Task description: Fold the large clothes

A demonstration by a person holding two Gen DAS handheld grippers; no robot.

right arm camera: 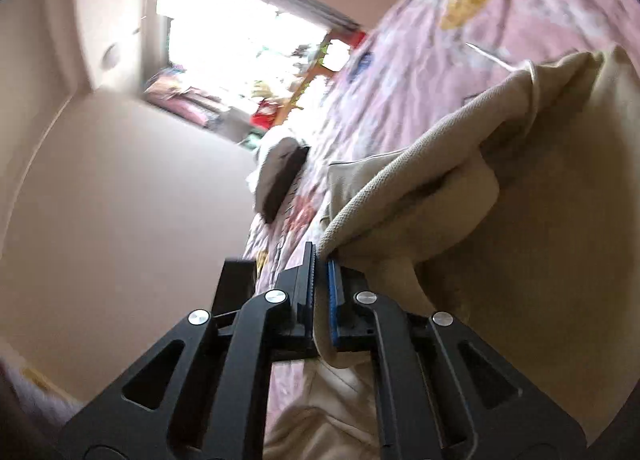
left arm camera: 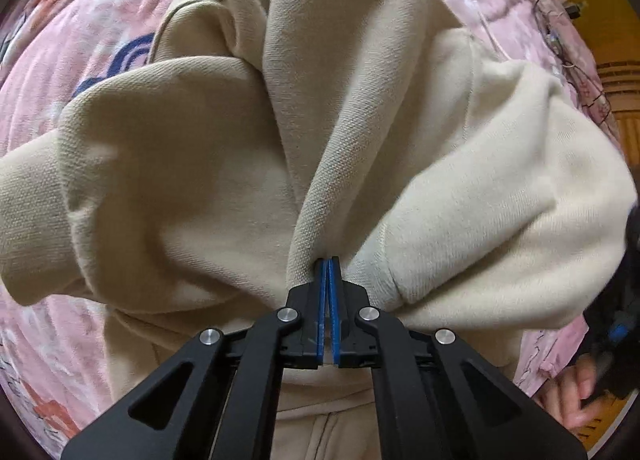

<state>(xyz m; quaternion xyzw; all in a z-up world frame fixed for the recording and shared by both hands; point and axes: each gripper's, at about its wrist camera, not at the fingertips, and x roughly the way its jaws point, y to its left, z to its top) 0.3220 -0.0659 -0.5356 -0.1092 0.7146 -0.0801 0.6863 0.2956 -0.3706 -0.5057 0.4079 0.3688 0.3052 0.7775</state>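
Observation:
A large cream hoodie [left arm camera: 192,163] lies bunched on a pink patterned bedspread [left arm camera: 52,71]. In the left wrist view my left gripper [left arm camera: 329,260] is shut on a ridge of its fabric, which fans out from the blue pads. A ribbed cuff [left arm camera: 28,215] sticks out at the far left. In the right wrist view my right gripper [right arm camera: 323,256] is shut on an edge of the hoodie [right arm camera: 520,227], with cloth pinched between the fingers and a thick rolled hem [right arm camera: 372,195] running up from them. That view is tilted and blurred.
A person's hand [left arm camera: 576,396] shows at the lower right of the left wrist view. Cables [left arm camera: 560,35] lie near the bed's far right edge. The right wrist view shows a bright window [right arm camera: 240,35], a plain wall [right arm camera: 120,219] and a dark-and-grey object [right arm camera: 280,179] on the bed.

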